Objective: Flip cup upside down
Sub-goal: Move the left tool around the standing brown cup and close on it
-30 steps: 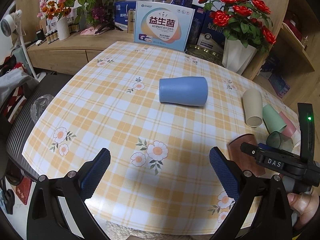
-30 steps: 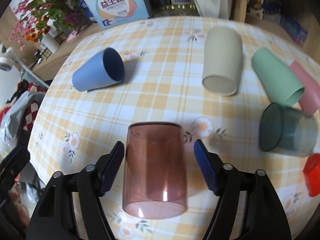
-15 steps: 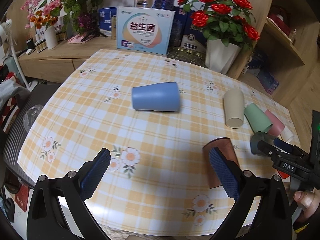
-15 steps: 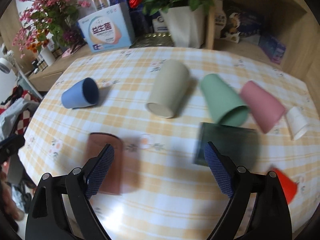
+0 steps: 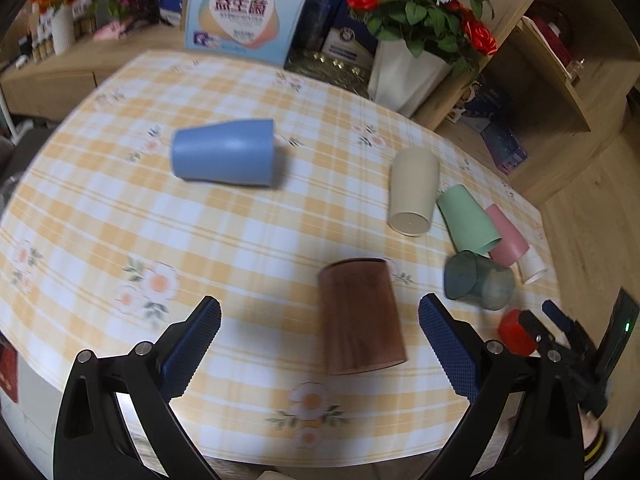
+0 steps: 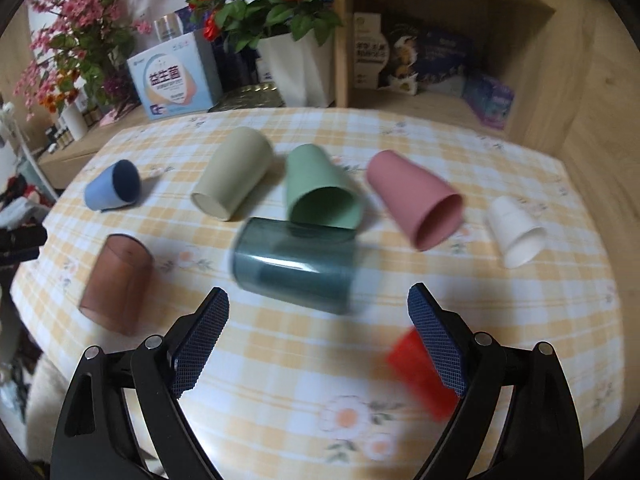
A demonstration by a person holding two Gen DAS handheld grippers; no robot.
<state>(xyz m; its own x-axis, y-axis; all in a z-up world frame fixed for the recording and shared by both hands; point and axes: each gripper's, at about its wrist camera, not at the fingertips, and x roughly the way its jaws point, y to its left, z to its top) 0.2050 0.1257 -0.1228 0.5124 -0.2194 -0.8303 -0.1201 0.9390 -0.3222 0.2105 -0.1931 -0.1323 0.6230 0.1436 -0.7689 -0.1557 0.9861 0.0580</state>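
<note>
Several cups lie on their sides on the yellow checked tablecloth [image 5: 240, 240]. A brown translucent cup [image 5: 360, 316] lies between the fingers of my open, empty left gripper [image 5: 320, 340]; it also shows in the right wrist view [image 6: 116, 284]. A dark teal translucent cup [image 6: 294, 264] lies just ahead of my open, empty right gripper [image 6: 318, 340]. A blue cup [image 5: 226, 152], beige cup [image 5: 412, 190], green cup [image 5: 468, 218], pink cup [image 6: 414, 198], white cup [image 6: 516, 230] and small red cup [image 6: 420, 372] lie around them.
A white vase of red roses [image 5: 404, 68] and a printed box [image 5: 244, 12] stand behind the table. Wooden shelves [image 6: 440, 40] stand at the back right. The table's near edge runs just under both grippers.
My right gripper has pulled back off the brown cup and swung right, over the teal cup. My left gripper has moved right, so the brown cup now lies between its fingers.
</note>
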